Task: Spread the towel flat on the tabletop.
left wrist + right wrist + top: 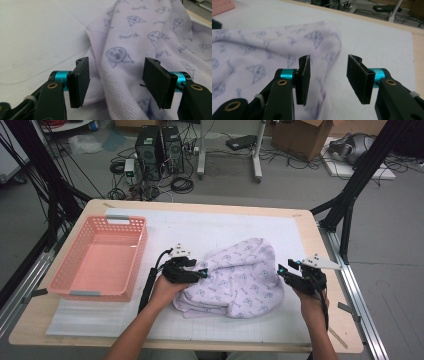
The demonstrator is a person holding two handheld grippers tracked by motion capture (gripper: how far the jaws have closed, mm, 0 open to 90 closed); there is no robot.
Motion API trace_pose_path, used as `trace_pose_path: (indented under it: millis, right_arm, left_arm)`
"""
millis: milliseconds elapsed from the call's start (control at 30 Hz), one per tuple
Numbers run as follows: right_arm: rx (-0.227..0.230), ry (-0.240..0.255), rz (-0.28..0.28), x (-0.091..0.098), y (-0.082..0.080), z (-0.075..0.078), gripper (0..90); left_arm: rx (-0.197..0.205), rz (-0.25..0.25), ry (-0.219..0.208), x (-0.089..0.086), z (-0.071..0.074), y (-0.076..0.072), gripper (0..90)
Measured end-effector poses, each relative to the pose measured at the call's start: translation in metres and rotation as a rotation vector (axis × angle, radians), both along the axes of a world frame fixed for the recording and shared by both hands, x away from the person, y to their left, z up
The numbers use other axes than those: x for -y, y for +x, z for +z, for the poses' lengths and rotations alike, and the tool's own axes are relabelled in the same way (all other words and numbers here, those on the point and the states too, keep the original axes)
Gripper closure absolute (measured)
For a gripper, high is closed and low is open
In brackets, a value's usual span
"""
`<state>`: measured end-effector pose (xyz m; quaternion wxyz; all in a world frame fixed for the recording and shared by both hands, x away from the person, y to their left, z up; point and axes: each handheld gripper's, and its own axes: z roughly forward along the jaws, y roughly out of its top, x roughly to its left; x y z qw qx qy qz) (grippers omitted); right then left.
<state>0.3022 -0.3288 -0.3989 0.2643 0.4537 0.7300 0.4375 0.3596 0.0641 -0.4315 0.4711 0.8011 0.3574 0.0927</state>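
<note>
Jaws' flat pads, soft printed terry cloth [239, 277]

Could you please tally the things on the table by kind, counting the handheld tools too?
Pink basket: 1
Lilac printed towel: 1
White mat: 1
Handheld tools, left tool and right tool, both open: 2
Total: 5

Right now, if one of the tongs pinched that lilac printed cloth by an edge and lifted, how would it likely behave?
The lilac cloth would probably hang limp: it lies crumpled in soft folds on the white mat. It looks light, so one pinch should likely carry it. Its fuzzy, towel-like surface seems unlikely to slip from the pads.
</note>
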Motion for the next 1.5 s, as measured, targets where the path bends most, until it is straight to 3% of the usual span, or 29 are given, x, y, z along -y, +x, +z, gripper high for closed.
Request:
trace_pose_path:
  millis: [100, 200, 267, 300, 367, 400, 467, 567, 667, 733, 800, 867, 967, 1000, 1067, 1167, 1300, 1333, 1367, 1433, 1467, 1500]
  right_arm:
    - [-0.011, 0.010, -0.002, 0.003, -0.011, -0.010, 52.4]
    - [-0.006, 0.035, 0.004, 0.005, -0.017, -0.016, 51.9]
    - [-0.011, 0.041, 0.016, 0.005, -0.018, -0.020, 52.1]
    - [-0.022, 0.036, 0.021, 0.004, -0.018, -0.021, 52.0]
    - [-0.022, 0.033, 0.030, 0.003, -0.018, -0.021, 52.0]
    - [-0.022, 0.036, 0.033, 0.002, -0.018, -0.021, 52.0]
    - [-0.012, 0.027, 0.038, 0.001, -0.018, -0.021, 52.0]
    - [-0.018, 0.027, 0.041, -0.001, -0.017, -0.022, 51.7]
    - [-0.026, 0.026, 0.047, -0.003, -0.016, -0.024, 51.5]
    - [-0.030, 0.016, 0.054, -0.006, -0.015, -0.025, 51.4]
    - [-0.034, 0.012, 0.058, -0.008, -0.015, -0.026, 51.1]
    - [-0.037, 0.008, 0.066, -0.011, -0.014, -0.026, 50.2]
    - [-0.049, 0.007, 0.079, -0.016, -0.013, -0.027, 48.2]
    - [-0.052, 0.005, 0.089, -0.018, -0.012, -0.028, 47.4]
    - [-0.069, 0.003, 0.112, -0.023, -0.010, -0.030, 45.0]
    - [-0.102, -0.015, 0.155, -0.035, -0.007, -0.034, 41.6]
    - [-0.169, -0.075, 0.210, -0.050, -0.004, -0.043, 43.5]
    - [-0.185, -0.095, 0.221, -0.055, -0.004, -0.046, 43.6]
    - [-0.199, -0.131, 0.229, -0.060, -0.004, -0.050, 42.9]
    - [-0.184, -0.125, 0.221, -0.062, -0.005, -0.051, 47.9]
    - [-0.187, -0.124, 0.222, -0.062, -0.005, -0.050, 54.9]
    - [-0.182, -0.122, 0.240, -0.062, -0.004, -0.050, 66.4]
  left_arm:
    - [-0.049, -0.054, 0.047, 0.015, -0.004, 0.006, 36.5]
    - [-0.063, -0.103, 0.111, 0.030, -0.008, 0.006, 39.2]
    - [-0.036, -0.123, 0.174, 0.037, -0.007, 0.004, 46.0]
    - [-0.039, -0.128, 0.170, 0.036, -0.005, 0.005, 52.7]
    - [-0.044, -0.132, 0.146, 0.033, -0.003, 0.005, 76.8]
    - [-0.043, -0.123, 0.148, 0.030, -0.003, 0.007, 78.1]
    - [-0.033, -0.078, 0.103, 0.022, 0.000, 0.011, 80.0]
    - [0.019, 0.035, 0.040, 0.004, 0.009, 0.017, 80.3]
    - [0.071, 0.134, 0.029, -0.012, 0.014, 0.020, 80.5]
    - [0.093, 0.200, 0.056, -0.019, 0.015, 0.023, 80.7]
    - [0.091, 0.228, 0.048, -0.024, 0.015, 0.023, 80.5]
    - [0.087, 0.219, 0.035, -0.025, 0.015, 0.021, 76.4]
    - [0.078, 0.182, -0.059, -0.026, 0.016, 0.016, 55.0]
    - [0.066, 0.164, -0.070, -0.025, 0.016, 0.014, 50.3]
    - [0.037, 0.119, -0.069, -0.023, 0.013, 0.011, 43.9]
    - [-0.023, 0.036, -0.002, -0.013, 0.003, 0.009, 40.5]
    - [-0.054, 0.003, 0.080, -0.001, -0.013, 0.007, 40.7]
    - [-0.029, 0.004, 0.088, 0.001, -0.015, 0.005, 41.9]
    - [-0.006, 0.016, 0.113, 0.001, -0.015, 0.004, 45.7]
    - [-0.002, 0.019, 0.125, -0.001, -0.014, 0.003, 57.5]
    - [-0.008, 0.011, 0.115, -0.002, -0.014, 0.004, 69.2]
    - [-0.009, 0.017, 0.103, -0.003, -0.014, 0.004, 75.4]
